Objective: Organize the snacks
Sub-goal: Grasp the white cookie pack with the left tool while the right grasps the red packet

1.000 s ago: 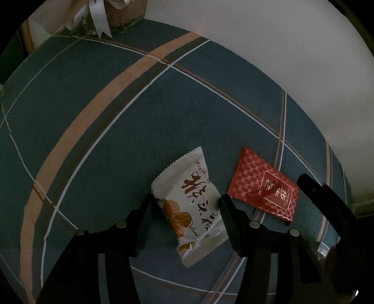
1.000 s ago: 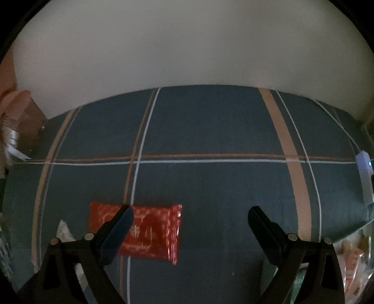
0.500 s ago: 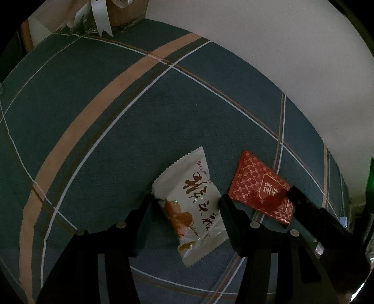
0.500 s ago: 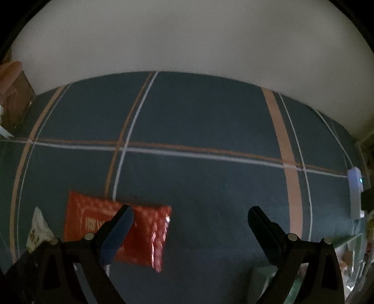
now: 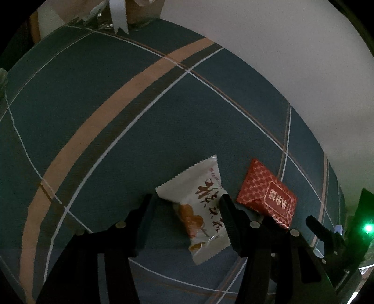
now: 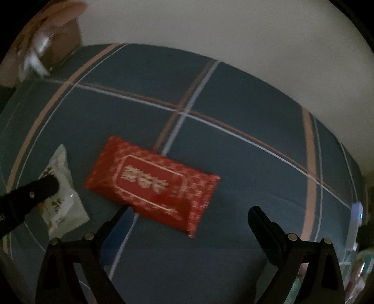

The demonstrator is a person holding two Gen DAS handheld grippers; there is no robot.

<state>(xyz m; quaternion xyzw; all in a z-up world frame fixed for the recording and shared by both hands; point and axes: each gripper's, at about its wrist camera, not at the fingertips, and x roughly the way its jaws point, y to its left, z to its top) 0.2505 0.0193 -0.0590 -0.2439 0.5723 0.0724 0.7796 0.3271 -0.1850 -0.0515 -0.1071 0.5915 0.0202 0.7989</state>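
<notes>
A white snack packet (image 5: 201,205) with an orange picture lies flat on the teal plaid cloth (image 5: 93,105). My left gripper (image 5: 185,201) hovers over it, jaws open on either side, the left finger clear of the wrapper. To its right lies a red patterned packet (image 5: 266,201). In the right wrist view the red packet (image 6: 152,180) sits just ahead of my right gripper (image 6: 190,210), which stands wide open and empty, the packet's near edge between the fingertips. One left finger (image 6: 35,191) shows over the white packet (image 6: 60,201).
A brown box with a white ribbon (image 5: 140,11) stands at the cloth's far left corner. A pale wall (image 6: 210,35) runs behind the cloth. A small white device with a light (image 6: 357,210) lies at the right edge, near blurred packaging (image 6: 360,269).
The right gripper has rolled and shifted left, so the red packet now sits centred ahead of its fingers instead of behind the left finger. The left gripper has barely moved over the white packet.
</notes>
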